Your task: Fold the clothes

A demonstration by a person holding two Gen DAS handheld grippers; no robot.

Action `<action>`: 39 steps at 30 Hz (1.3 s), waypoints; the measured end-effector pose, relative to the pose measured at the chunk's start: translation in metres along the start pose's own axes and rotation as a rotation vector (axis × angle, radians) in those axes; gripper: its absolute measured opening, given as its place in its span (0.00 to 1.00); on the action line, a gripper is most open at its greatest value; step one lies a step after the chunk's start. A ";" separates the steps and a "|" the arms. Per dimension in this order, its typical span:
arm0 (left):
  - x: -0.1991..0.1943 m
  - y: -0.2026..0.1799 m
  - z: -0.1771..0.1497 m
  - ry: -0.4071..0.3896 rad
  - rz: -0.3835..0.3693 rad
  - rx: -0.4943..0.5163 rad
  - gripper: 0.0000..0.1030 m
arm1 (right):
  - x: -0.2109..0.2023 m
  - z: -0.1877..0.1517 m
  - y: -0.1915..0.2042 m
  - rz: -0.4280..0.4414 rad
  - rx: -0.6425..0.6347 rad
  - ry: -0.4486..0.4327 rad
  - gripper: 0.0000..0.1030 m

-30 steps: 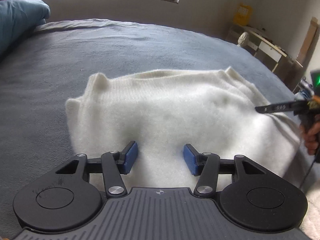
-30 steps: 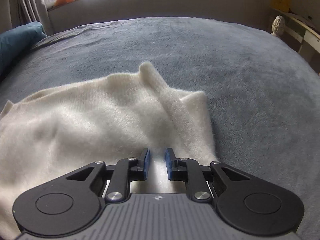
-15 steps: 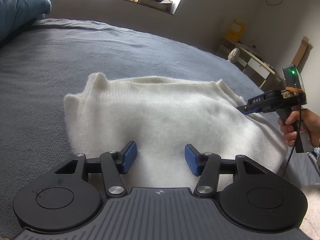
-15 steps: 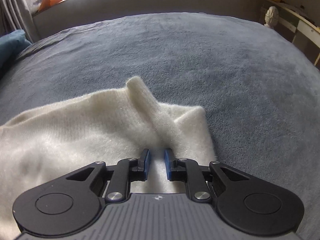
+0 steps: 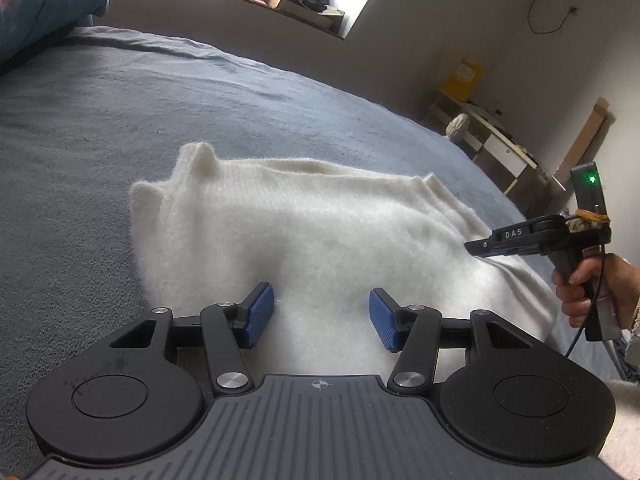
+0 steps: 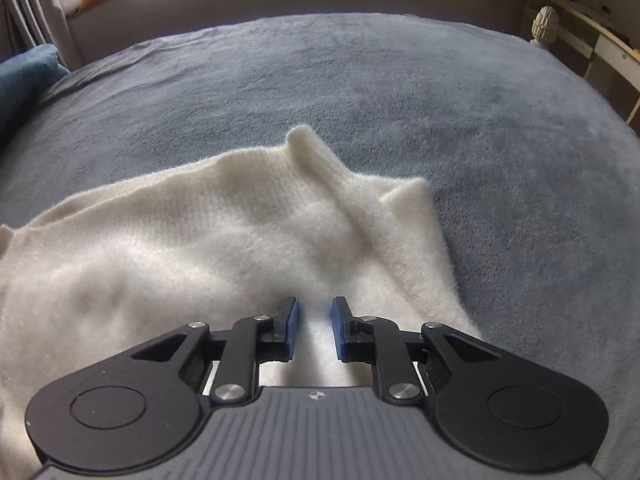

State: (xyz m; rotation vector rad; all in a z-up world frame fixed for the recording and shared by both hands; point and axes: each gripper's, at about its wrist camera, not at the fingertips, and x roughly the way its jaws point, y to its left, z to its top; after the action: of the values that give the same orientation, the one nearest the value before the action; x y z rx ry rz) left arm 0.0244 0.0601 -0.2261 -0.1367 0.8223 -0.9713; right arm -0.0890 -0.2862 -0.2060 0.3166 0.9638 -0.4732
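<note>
White sweater [image 5: 320, 236] lies folded on grey bed [image 5: 120, 128], centre of both views; bunched corners stick up at 11 o'clock in left wrist view and at 12 in right wrist view [image 6: 308, 140]. Left gripper [image 5: 322, 316] low over sweater's near edge, blue pads spread wide, nothing pinched, fabric just under the gap. Right gripper [image 6: 316, 328] over sweater's right end, pads narrow but apart, white fabric visible in the gap, pads not pressing it. In left wrist view the right gripper [image 5: 480, 246] shows at 3 o'clock, a hand [image 5: 592, 292] on its handle, tip over sweater's right edge. Blue pillow [image 5: 44, 4] at 10 o'clock, window ledge [image 5: 256, 0] at 12, shelf [image 5: 504, 148] at 2.
</note>
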 end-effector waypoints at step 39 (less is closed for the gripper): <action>0.021 -0.107 -0.058 0.008 0.098 0.294 0.54 | -0.089 -0.107 0.059 0.210 -0.239 0.043 0.20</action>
State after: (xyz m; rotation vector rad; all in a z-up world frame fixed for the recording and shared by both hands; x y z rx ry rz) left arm -0.0813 -0.0045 -0.2302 0.1595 0.6784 -0.9894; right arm -0.1771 -0.1655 -0.1851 0.2095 1.0052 -0.1581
